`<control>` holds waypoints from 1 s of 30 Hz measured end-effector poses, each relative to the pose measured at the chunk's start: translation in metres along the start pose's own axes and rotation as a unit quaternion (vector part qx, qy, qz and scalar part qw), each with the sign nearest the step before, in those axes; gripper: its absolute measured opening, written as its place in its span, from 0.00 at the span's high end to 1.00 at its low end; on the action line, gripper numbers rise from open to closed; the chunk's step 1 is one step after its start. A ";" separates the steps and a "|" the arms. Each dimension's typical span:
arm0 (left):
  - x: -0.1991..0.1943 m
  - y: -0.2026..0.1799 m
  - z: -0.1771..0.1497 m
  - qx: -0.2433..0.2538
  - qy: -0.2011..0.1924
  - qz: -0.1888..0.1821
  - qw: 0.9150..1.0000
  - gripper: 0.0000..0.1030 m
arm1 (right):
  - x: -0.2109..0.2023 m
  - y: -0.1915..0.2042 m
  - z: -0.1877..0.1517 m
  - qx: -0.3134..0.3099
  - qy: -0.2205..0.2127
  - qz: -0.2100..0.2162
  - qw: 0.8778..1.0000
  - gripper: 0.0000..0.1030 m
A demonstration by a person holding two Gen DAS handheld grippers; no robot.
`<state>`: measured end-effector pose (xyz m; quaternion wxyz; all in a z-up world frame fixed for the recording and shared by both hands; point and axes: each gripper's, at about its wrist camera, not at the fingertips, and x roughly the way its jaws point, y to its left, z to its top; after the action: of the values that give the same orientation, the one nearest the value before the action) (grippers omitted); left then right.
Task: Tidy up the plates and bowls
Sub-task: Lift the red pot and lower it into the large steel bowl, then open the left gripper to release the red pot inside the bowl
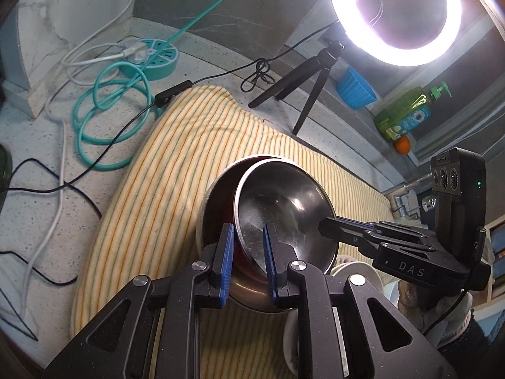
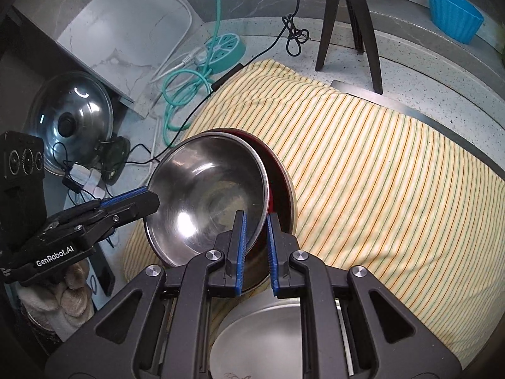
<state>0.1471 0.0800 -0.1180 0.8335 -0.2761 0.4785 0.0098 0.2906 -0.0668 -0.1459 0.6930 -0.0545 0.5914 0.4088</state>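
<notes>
A shiny steel bowl (image 1: 284,211) sits tilted inside a larger bowl with a red inside (image 1: 221,214), above the yellow striped cloth (image 1: 176,164). My left gripper (image 1: 248,252) straddles the rims of both bowls with its blue pads close on them. My right gripper (image 2: 255,240) does the same at the opposite side, over the steel bowl (image 2: 205,199) and the red-lined bowl (image 2: 279,186). Each gripper shows in the other's view, the right (image 1: 347,227) and the left (image 2: 126,202). A pale plate (image 2: 268,331) lies below the bowls.
A ring light (image 1: 394,15) on a black tripod (image 1: 303,88) stands at the back. A teal cable coil (image 1: 110,120), a teal power hub (image 1: 151,57) and black wires lie on the counter. A pot lid (image 2: 72,120), a blue cup (image 2: 454,12) and a green soap bottle (image 1: 407,110) stand around.
</notes>
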 end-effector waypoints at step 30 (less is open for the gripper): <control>0.009 -0.002 0.001 0.014 0.015 0.017 1.000 0.79 | 0.013 0.004 0.004 -0.013 0.009 -0.005 1.000 0.65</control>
<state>0.1530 0.0767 -0.1244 0.8297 -0.2561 0.4959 0.0127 0.2906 -0.0555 -0.1547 0.6892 -0.0696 0.5918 0.4122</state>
